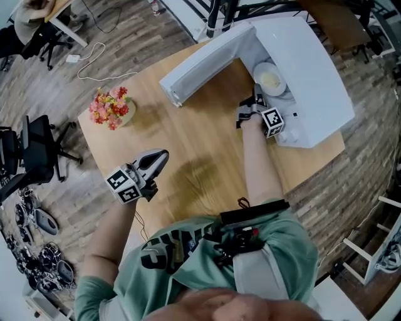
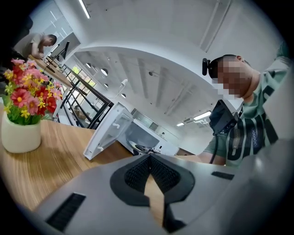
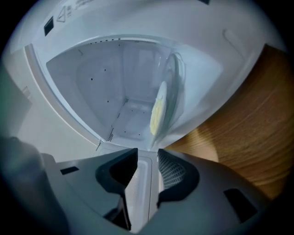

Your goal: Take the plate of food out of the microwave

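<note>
Two handheld grippers work over a wooden table. The right gripper stands at the mouth of a white microwave, jaws parted and grasping nothing, with only the oven's front sill showing in the gap between them. Just ahead of its tips, inside the cavity and close behind the front lip, sits the plate with pale yellow food on it. The white cavity walls stand well back from the plate's far rim. The microwave door hangs open to the left of the right gripper, its long edge jutting out over the tabletop like a wall on that side. The oven's body fills the space to the right, out to the table's edge. The left gripper is well apart to the left and nearer the person, jaws clenched together on nothing, over bare wood close to the table's near edge. A broad stretch of open board lies between the two tools. A white pot of red and pink flowers stands ahead and to the left of the left gripper, by the table's left edge. A label with a warning triangle sits on the casing above the oven opening, its print too small to read. The lettering on the person's green shirt is folded and illegible.
</note>
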